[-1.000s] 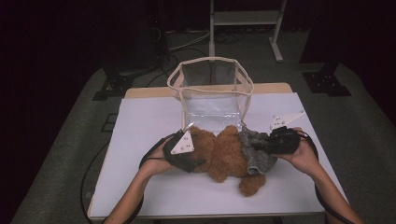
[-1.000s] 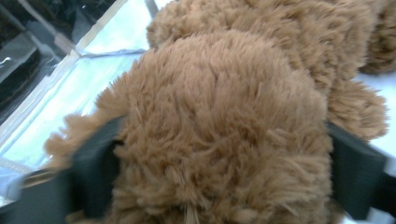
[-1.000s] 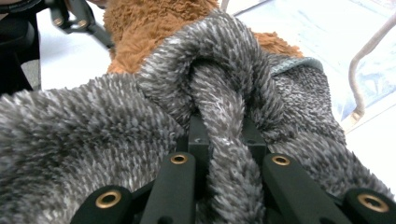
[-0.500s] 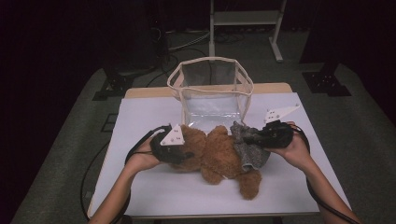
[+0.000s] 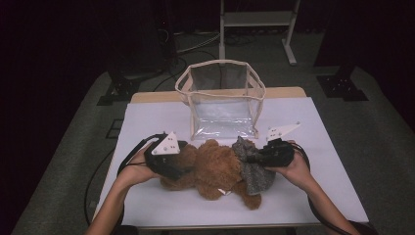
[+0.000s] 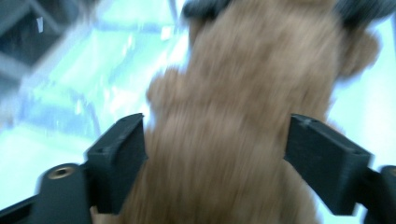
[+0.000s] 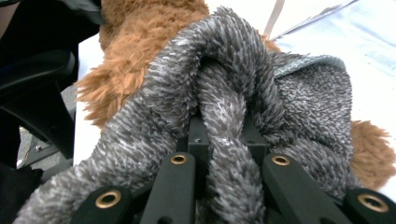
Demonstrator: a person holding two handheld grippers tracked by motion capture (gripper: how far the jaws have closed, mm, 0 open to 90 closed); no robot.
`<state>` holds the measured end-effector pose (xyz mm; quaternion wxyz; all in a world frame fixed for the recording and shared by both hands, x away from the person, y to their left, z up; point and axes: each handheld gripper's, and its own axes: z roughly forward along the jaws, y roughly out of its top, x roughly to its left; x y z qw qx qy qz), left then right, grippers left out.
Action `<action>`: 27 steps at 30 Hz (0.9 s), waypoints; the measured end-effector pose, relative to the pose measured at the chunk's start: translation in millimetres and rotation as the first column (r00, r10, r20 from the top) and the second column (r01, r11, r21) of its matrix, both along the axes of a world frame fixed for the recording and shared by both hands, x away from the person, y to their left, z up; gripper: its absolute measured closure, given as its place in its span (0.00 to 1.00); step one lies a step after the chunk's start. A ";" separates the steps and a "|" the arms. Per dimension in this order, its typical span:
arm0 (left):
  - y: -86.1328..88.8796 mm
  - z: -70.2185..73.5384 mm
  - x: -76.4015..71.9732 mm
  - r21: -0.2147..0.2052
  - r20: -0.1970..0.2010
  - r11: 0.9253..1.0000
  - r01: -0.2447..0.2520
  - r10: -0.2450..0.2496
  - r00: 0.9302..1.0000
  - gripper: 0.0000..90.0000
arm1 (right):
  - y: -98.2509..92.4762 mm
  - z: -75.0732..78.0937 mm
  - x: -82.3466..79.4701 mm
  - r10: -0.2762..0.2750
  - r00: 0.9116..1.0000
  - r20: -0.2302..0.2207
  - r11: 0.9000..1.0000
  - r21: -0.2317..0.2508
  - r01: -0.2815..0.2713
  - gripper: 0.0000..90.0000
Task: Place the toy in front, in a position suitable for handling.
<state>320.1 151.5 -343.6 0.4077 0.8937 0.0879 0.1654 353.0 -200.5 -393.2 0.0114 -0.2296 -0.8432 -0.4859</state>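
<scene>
One brown plush teddy bear (image 5: pixel 215 169) lies on the white counter (image 5: pixel 147 122), before a clear plastic bag (image 5: pixel 222 100). Left hand-held gripper (image 5: pixel 181 164) straddles it, jaws just opening. Right hand-held gripper (image 5: pixel 252 157) pinches its grey knitted garment (image 5: pixel 254 171).

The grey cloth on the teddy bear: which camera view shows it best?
The right gripper view: the grey cloth is close and sharp, pinched between the jaws. The high view shows it small; the left gripper view is too blurred to tell.

The high view looks forward and down over the table (image 5: pixel 147 122); both gripper views sit close against the shared teddy bear (image 5: pixel 215 166).
</scene>
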 end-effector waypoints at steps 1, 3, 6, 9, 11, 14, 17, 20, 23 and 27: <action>0.0 0.0 0.0 0.000 0.000 1.000 0.000 0.000 1.000 0.19 | 0.0 0.0 0.0 0.000 1.000 0.000 1.000 0.000 0.000 0.88; -17.6 0.3 -1.0 0.012 0.004 0.999 0.051 -0.051 0.999 0.15 | 1.1 -1.5 1.6 -0.011 1.000 -0.001 1.000 0.002 0.011 0.88; -52.4 -7.5 0.2 0.052 -0.003 0.992 0.117 -0.117 0.993 0.12 | -5.3 -0.2 2.4 -0.021 1.000 -0.011 1.000 0.019 0.021 0.88; -66.9 -11.3 1.8 0.065 -0.001 0.989 0.136 -0.137 0.991 0.10 | -14.7 3.9 -0.7 -0.033 0.999 -0.005 0.999 0.033 0.033 0.88; -79.6 -13.1 1.8 0.079 0.001 0.985 0.154 -0.154 0.988 0.09 | -18.8 4.7 -2.0 -0.036 0.999 -0.006 0.999 0.037 0.036 0.88; -95.7 -13.2 0.4 0.121 0.011 0.977 0.177 -0.179 0.984 0.08 | -31.3 3.3 -5.8 -0.048 0.999 -0.017 0.998 0.050 0.049 0.88; -109.4 -16.3 1.7 0.163 0.010 0.967 0.194 -0.199 0.980 0.08 | -42.3 -2.5 -9.7 -0.060 0.998 -0.033 0.997 0.042 0.062 0.88; -120.1 -24.2 5.6 0.218 0.007 0.958 0.188 -0.195 0.981 0.08 | -49.9 -5.8 -12.4 -0.067 0.997 -0.047 0.997 0.040 0.069 0.88; -128.7 -28.9 7.3 0.283 0.025 0.937 0.203 -0.219 0.975 0.23 | -51.6 -8.3 -13.3 -0.056 0.996 -0.063 0.997 0.045 0.059 0.88; -126.6 -22.7 9.0 0.277 0.043 0.942 0.190 -0.209 0.977 0.50 | -43.6 -15.1 -12.2 -0.034 0.996 -0.077 0.999 0.016 0.036 0.88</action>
